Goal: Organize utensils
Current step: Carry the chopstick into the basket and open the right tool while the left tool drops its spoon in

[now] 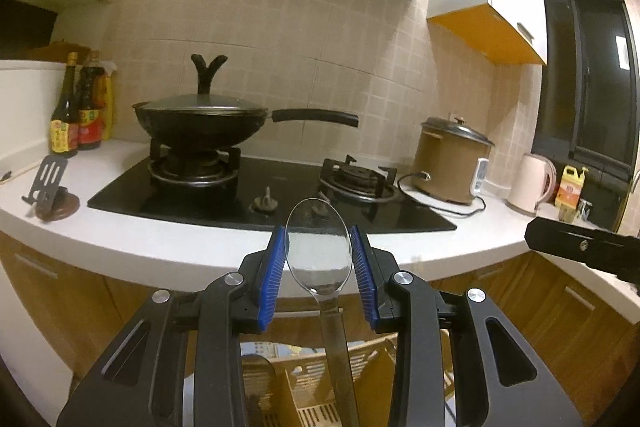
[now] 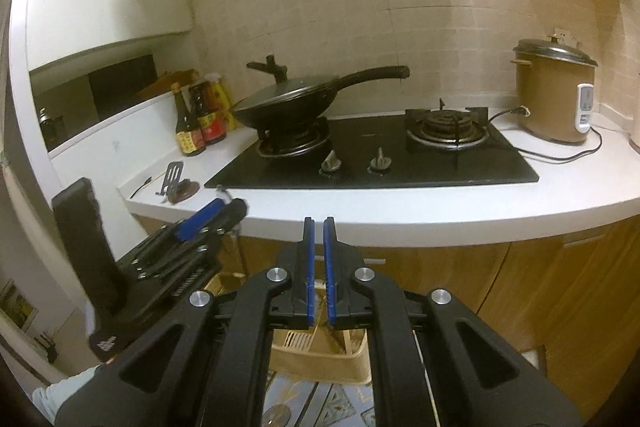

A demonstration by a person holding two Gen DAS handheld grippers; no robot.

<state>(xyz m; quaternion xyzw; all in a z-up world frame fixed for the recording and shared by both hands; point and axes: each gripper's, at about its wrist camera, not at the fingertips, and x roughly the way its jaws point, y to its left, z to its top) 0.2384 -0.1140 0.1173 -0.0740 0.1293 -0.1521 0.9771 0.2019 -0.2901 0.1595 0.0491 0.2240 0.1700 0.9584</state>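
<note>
Item: spoon (image 1: 319, 255), bowl clamped in left gripper (image 1: 319, 259) jaws, handle trailing down toward basket (image 1: 320, 379). Right gripper (image 2: 319, 267) jaws closed, empty.

The spoon (image 1: 319, 259) is polished, mirror-bright metal. The left tool (image 1: 319, 259) has matt black plastic arms and ribbed blue pads (image 1: 272, 281). The hob (image 1: 276, 195) is glossy black glass; the desk (image 1: 168, 247) smooth white. The wall tiles (image 1: 280, 39) look matt beige, the cabinet doors (image 1: 540, 311) wood-grained, the utensil basket (image 2: 320, 359) beige plastic.
</note>
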